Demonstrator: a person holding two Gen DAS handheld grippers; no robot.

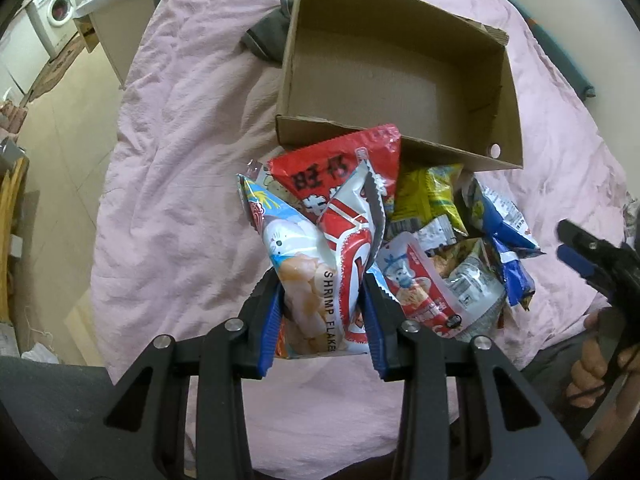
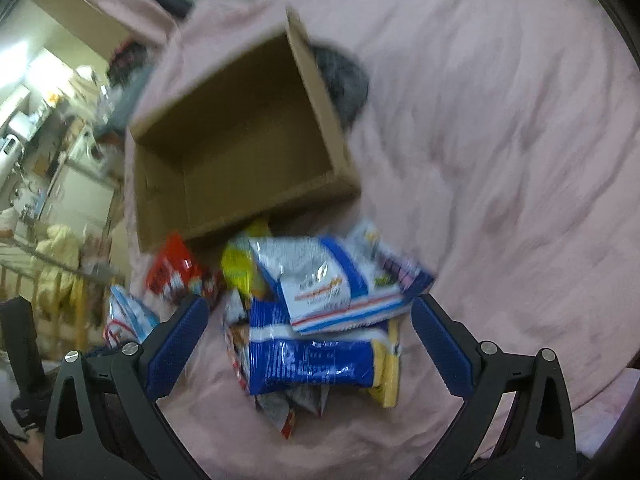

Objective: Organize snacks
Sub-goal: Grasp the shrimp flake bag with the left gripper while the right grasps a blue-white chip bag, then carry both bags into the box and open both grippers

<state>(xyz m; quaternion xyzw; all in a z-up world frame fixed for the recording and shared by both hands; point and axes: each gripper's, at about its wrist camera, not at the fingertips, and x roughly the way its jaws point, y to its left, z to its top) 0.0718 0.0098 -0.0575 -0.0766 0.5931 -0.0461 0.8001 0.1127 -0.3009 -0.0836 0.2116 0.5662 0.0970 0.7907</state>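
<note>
The left gripper [image 1: 322, 320] is closed on two snack packets at once: a shrimp flakes packet [image 1: 298, 276] in light blue and white, and a red-and-white packet [image 1: 354, 256] lying against it, both pinched between the blue pads and standing up out of the jaws. No earlier picture is given, so only the grip itself can be told. Just ahead of these fingers lies the heap of loose snacks [image 1: 452, 240] on the pink bedspread [image 1: 176, 160], with a red packet [image 1: 340, 172] on its near-left edge and a yellow packet [image 1: 430, 194] behind it. Beyond the heap, touching it, sits the open cardboard box [image 1: 504, 92], whose inside shows only bare cardboard. To the right of the left gripper, the right gripper [image 1: 570, 242] reaches in, held by a hand [image 1: 592, 364]. In its own blurred view the right gripper [image 2: 310, 340] stands wide open and holds nothing, its pads either side of a blue-and-white packet [image 2: 336, 288] and a dark blue packet [image 2: 312, 364] directly in front of it.
</note>
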